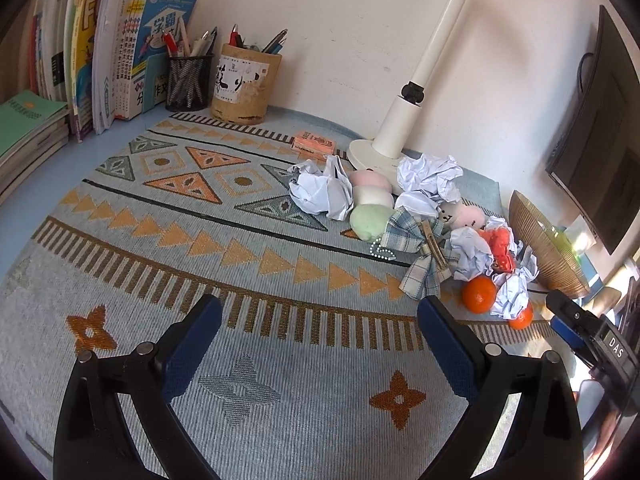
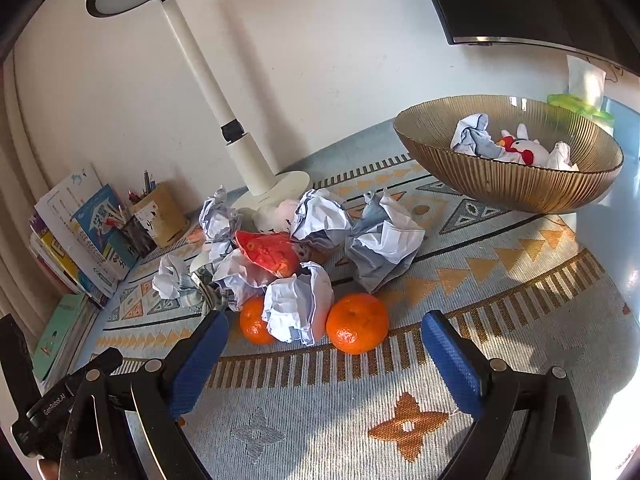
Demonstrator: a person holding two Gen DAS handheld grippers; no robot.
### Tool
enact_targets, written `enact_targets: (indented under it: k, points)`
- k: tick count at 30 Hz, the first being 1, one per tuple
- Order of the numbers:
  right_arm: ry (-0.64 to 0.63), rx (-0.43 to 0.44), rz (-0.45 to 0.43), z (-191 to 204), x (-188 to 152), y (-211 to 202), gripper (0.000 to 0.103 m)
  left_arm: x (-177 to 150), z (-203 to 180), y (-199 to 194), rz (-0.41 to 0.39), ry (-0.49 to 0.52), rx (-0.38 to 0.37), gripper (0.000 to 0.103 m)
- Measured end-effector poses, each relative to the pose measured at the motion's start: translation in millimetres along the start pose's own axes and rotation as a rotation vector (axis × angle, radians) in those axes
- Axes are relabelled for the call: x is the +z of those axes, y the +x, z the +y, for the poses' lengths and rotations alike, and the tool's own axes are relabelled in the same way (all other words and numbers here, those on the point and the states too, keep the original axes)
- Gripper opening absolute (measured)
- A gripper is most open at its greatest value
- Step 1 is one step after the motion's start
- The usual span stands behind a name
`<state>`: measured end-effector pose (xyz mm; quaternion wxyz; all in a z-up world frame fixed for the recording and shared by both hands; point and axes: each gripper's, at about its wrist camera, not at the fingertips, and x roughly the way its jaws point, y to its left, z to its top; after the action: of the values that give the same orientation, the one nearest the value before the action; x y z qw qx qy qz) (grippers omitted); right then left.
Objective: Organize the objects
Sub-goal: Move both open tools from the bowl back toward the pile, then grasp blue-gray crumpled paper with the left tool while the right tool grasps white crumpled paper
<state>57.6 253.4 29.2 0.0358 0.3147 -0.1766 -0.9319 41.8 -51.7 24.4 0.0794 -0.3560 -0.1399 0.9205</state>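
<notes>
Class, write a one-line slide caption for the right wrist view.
Open right gripper faces two oranges and crumpled paper balls on a patterned mat, ribbed bowl behind.

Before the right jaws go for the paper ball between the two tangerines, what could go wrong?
1. The crumpled paper ball touches both tangerines; a nudge may roll them away.
2. The pile behind, with the red packet, may shift.
3. The right gripper is wide open; the soft paper may crush instead of lifting.

Crumpled papers (image 2: 384, 240), two oranges (image 2: 357, 323) heaped beside ribbed bowl (image 2: 500, 184)
</notes>
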Motion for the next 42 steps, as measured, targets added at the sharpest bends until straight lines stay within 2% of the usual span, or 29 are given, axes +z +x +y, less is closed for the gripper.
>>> enact_targets:
  k: [5,7,9,11,14,18,22,25,29,31,32,33,34,35,36,37,38,42]
  points:
    - [-0.021,0.007,0.004,4,0,1,0.097,2,4,4,0.021,-0.020,-0.005,0.098]
    - [-0.036,0.004,0.011,7,0,3,0.097,3,1,10,0.060,-0.006,0.011,0.098]
    - [-0.058,0.003,0.016,11,-1,4,0.097,8,2,18,0.109,0.003,-0.019,0.098]
    - [-0.089,0.000,0.016,17,-2,5,0.097,20,5,25,0.164,-0.004,-0.045,0.098]
    - [-0.177,0.008,0.019,34,-4,6,0.097,49,12,34,0.180,-0.019,-0.058,0.098]
    - [-0.315,0.035,0.078,67,3,14,0.093,82,5,62,0.167,0.101,0.010,0.098]
    - [-0.384,0.075,0.064,101,40,15,0.093,95,-3,103,0.200,0.149,0.004,0.098]
    - [-0.418,0.043,0.109,122,67,39,0.093,94,0,122,0.208,0.127,-0.004,0.096]
    - [-0.421,-0.019,0.169,133,84,101,0.093,90,6,128,0.202,0.101,-0.014,0.096]
    - [-0.367,-0.011,0.219,128,88,131,0.085,91,8,126,0.181,0.091,-0.028,0.096]
    - [-0.342,0.000,0.237,126,88,143,0.078,91,8,126,0.179,0.085,-0.024,0.095]
    - [-0.321,0.006,0.248,123,88,150,0.072,91,9,128,0.186,0.077,-0.030,0.093]
    - [-0.307,0.013,0.252,120,88,156,0.067,91,9,130,0.197,0.073,-0.051,0.081]
    - [-0.301,0.022,0.259,119,87,160,0.051,91,6,130,0.193,0.084,-0.049,0.074]
    - [-0.295,0.031,0.267,118,85,162,0.047,92,5,131,0.193,0.092,-0.057,0.068]
    - [-0.284,0.040,0.252,117,84,159,0.046,91,5,132,0.201,0.101,-0.070,0.057]
    - [-0.281,0.052,0.237,117,85,154,0.045,91,2,130,0.196,0.115,-0.081,0.052]
    - [-0.274,0.073,0.153,119,91,114,0.044,88,-5,116,0.147,0.159,-0.065,0.050]
